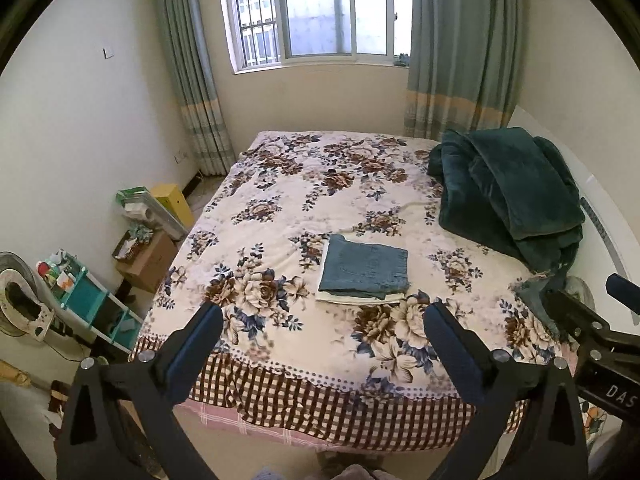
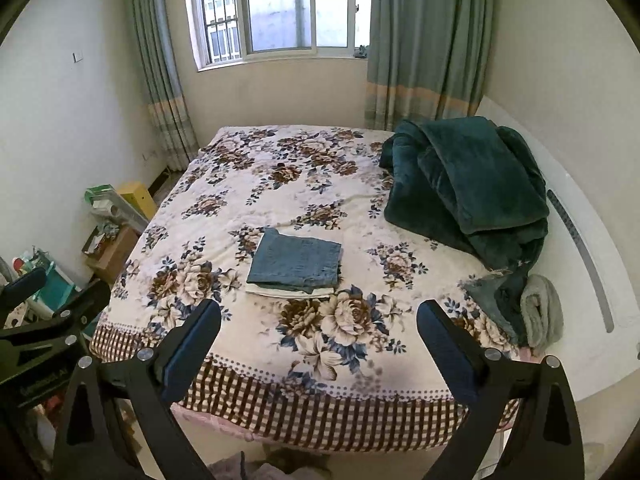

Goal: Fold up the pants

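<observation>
The pants are lying folded into a compact blue denim rectangle near the middle of the bed, resting on top of a pale folded cloth that is peeking out along the near edge. Both tongs are hanging above the foot of the bed, well apart from the bundle — the left tongs are standing spread wide with nothing between the fingers, and the right tongs are likewise released and empty.

Judging by how things lie, the folding is looking finished or nearly so. Denim like this is probably handling as fairly heavy and stiff for cloth — holding a crease well, not slippery, not fragile. If it needs moving, the layers are likely sliding least when pinched together at the thick folded edge, taking all the layers at once. A dark green blanket is sitting heaped at the right side, clear of the pants.
</observation>
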Motion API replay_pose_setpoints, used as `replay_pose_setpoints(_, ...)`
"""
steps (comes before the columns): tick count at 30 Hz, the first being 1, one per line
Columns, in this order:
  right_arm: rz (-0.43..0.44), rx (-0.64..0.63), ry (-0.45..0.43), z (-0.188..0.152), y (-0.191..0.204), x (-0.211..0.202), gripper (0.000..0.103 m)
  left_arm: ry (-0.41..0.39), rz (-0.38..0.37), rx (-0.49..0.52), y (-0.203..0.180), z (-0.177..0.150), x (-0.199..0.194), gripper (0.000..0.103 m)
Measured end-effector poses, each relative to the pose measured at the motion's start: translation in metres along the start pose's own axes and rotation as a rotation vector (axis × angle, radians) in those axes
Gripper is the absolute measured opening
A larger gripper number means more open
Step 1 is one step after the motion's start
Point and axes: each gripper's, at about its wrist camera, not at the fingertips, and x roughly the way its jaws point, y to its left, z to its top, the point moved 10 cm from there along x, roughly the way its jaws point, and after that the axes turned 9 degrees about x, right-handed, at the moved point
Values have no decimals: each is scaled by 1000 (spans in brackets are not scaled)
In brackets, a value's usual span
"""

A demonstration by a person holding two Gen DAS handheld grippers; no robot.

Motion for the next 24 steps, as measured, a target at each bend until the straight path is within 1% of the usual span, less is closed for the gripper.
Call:
replay_pose_setpoints(8, 14, 7, 27, 6, -1, 10, 100, 6, -5, -13, 2, -2, 0, 103)
replay_pose_setpoints(24, 13, 6, 57, 0, -9, 23, 101, 12, -5, -2, 1, -4, 1, 103)
